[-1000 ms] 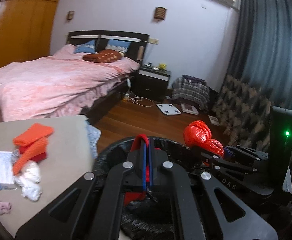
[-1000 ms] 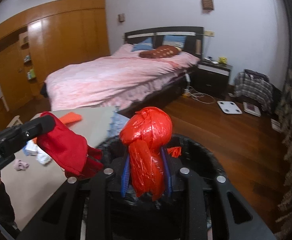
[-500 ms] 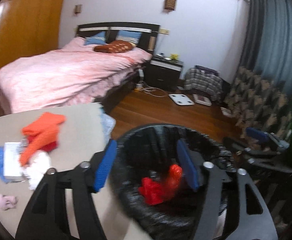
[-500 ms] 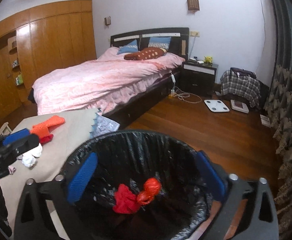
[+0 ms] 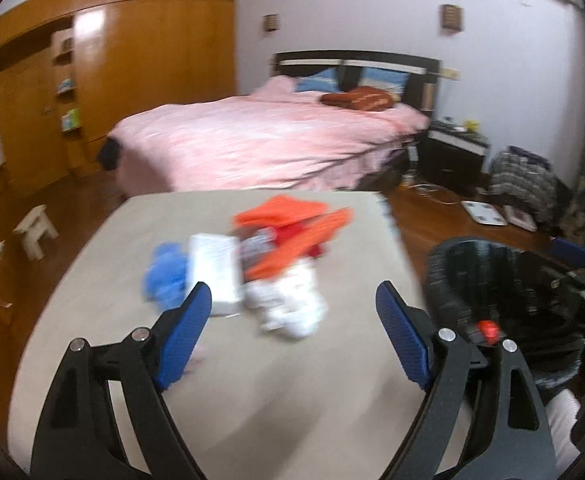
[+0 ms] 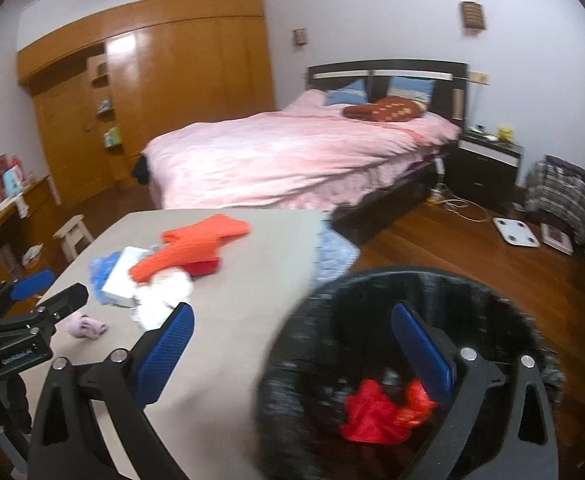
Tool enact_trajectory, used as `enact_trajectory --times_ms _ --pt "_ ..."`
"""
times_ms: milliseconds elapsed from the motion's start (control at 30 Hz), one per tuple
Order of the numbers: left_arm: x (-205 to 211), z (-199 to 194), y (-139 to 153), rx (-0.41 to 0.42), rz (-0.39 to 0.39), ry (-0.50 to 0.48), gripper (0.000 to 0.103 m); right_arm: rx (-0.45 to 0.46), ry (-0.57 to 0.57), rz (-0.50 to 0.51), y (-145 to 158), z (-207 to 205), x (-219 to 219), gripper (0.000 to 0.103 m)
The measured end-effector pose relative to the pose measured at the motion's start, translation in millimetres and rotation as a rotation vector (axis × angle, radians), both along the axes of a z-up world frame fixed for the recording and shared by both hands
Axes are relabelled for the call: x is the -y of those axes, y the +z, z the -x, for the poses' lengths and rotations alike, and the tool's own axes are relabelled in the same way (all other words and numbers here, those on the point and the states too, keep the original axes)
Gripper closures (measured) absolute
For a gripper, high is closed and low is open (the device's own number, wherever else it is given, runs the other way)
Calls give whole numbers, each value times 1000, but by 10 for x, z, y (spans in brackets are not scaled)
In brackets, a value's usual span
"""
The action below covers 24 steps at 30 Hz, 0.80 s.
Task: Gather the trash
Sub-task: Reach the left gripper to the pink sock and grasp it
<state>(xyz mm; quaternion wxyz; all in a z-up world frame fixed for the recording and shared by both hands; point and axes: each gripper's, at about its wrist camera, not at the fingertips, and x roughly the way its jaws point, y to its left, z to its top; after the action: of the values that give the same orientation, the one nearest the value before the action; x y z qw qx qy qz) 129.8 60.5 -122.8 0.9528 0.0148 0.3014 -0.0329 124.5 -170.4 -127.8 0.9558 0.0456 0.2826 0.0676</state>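
Observation:
My left gripper (image 5: 294,334) is open and empty above the beige table (image 5: 220,400), facing a pile of trash: white crumpled tissue (image 5: 288,304), a white box (image 5: 216,272), a blue wad (image 5: 164,276) and orange pieces (image 5: 296,224). My right gripper (image 6: 292,350) is open and empty, straddling the rim of the black-lined trash bin (image 6: 332,304). Red trash (image 6: 376,408) lies inside the bin. The bin also shows at the right of the left wrist view (image 5: 472,272). A small pink wad (image 6: 86,326) lies near the left gripper (image 6: 32,296).
A pink bed (image 6: 292,160) stands behind the table. A wooden wardrobe (image 6: 152,100) lines the left wall. A small white stool (image 5: 36,230) stands on the floor to the left. A nightstand (image 6: 488,164), a scale (image 6: 516,232) and a bag (image 6: 564,196) are at the right.
Both grippers opened and dropped their red trash into the bin. Both have since swung left, toward the table and the pile.

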Motion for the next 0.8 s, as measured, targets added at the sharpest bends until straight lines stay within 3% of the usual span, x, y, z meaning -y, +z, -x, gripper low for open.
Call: enact_trajectory --times_ms 200,400,800 --pt "-537 -60 -177 -34 -46 125 20 -7 69 -1 -124 -126 -442 6" --pt "-896 -172 -489 -98 -40 195 20 -24 113 26 -311 -246 -793 6" --pt "-1112 -447 -927 -205 17 209 20 -74 149 62 -598 -442 -1123 6"
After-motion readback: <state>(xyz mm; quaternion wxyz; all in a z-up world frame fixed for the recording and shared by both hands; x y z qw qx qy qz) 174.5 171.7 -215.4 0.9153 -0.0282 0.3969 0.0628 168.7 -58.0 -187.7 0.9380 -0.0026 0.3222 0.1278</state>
